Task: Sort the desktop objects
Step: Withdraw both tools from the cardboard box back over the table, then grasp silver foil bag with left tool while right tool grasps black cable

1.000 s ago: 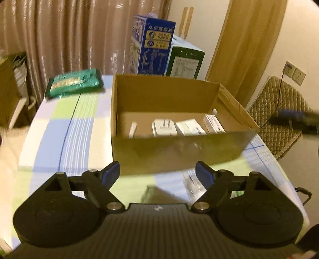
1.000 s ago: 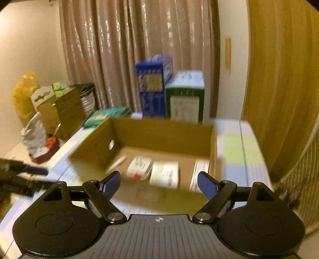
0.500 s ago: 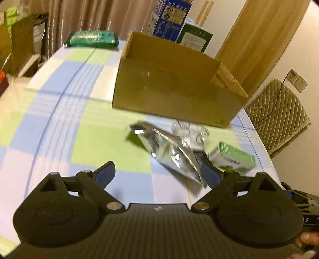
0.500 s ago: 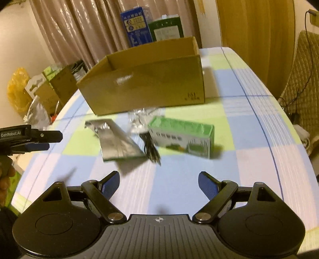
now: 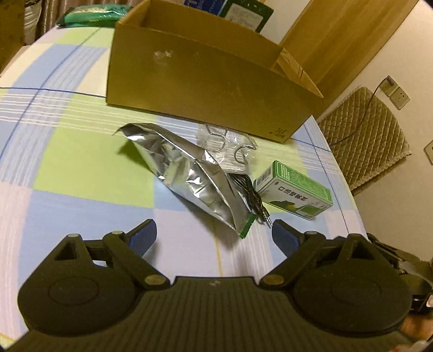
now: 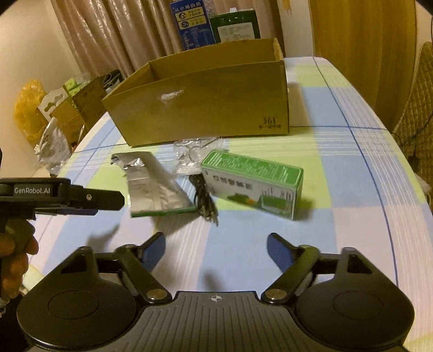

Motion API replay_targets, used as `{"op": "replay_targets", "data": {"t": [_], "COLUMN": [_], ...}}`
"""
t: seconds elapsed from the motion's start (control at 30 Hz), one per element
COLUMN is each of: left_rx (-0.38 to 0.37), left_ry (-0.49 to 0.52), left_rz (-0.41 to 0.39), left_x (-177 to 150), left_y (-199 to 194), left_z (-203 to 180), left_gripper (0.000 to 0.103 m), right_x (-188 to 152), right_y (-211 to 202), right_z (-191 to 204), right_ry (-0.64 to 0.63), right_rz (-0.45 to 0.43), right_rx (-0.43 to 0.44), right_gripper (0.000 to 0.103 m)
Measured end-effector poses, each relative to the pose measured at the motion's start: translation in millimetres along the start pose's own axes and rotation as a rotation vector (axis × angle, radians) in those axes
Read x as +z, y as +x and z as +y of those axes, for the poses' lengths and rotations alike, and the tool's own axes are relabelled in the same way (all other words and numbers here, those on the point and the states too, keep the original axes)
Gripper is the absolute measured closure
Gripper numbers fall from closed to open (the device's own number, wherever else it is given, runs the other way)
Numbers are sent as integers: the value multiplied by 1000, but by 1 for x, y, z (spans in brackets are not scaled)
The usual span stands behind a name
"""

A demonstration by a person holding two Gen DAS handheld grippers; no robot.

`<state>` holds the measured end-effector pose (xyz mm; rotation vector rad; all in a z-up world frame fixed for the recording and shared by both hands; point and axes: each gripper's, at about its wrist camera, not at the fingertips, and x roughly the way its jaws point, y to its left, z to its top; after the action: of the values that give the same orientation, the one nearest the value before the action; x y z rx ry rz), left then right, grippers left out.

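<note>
A silver foil pouch [image 5: 189, 173] [image 6: 154, 186], a clear plastic packet [image 5: 227, 146] [image 6: 194, 151], a coiled black cable [image 5: 251, 195] [image 6: 204, 200] and a green and white box [image 5: 295, 189] [image 6: 254, 184] lie on the checked tablecloth in front of an open cardboard box [image 5: 205, 70] [image 6: 205, 92]. My left gripper [image 5: 213, 235] is open and empty, just short of the pouch. My right gripper [image 6: 216, 245] is open and empty, short of the cable and green box. The left gripper also shows in the right wrist view [image 6: 89, 200].
A green packet [image 5: 92, 16] lies at the table's far end. Blue [image 6: 192, 24] and green cartons [image 6: 235, 27] stand behind the cardboard box. A quilted chair [image 5: 365, 135] is off the right edge. Boxes and bags [image 6: 62, 108] stand off the left edge.
Both grippers have drawn back and down from over the cardboard box to low over the table in front of it. The loose items have come into view. Both stay open.
</note>
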<state>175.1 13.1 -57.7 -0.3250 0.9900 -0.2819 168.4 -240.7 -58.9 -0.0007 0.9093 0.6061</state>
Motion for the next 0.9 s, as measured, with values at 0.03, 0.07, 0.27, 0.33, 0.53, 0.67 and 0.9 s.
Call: {"op": "replay_targets", "data": {"t": [0.03, 0.07, 0.27, 0.33, 0.53, 0.67, 0.9], "left_rx": [-2, -5, -7, -12, -15, -19, 53], "left_ry": [2, 2, 15, 19, 42, 46, 122], "left_rz": [6, 13, 48, 62, 111, 126, 115], "left_x": [2, 4, 13, 15, 15, 13, 12], "left_y": [3, 8, 26, 31, 45, 44, 21], "left_z": [0, 0, 1, 1, 3, 12, 23], "left_gripper": [14, 14, 16, 19, 33, 51, 71], "right_x": [3, 6, 17, 18, 19, 23, 28], "right_y": [4, 8, 29, 34, 51, 63, 77], "right_z": [-3, -6, -19, -21, -11, -1, 13], "right_ry": [5, 10, 32, 35, -21, -63, -139], "right_rz": [3, 5, 26, 32, 53, 62, 63], "right_rx": [0, -1, -3, 4, 36, 53, 44], "right_gripper": [32, 33, 40, 40, 47, 54, 58]}}
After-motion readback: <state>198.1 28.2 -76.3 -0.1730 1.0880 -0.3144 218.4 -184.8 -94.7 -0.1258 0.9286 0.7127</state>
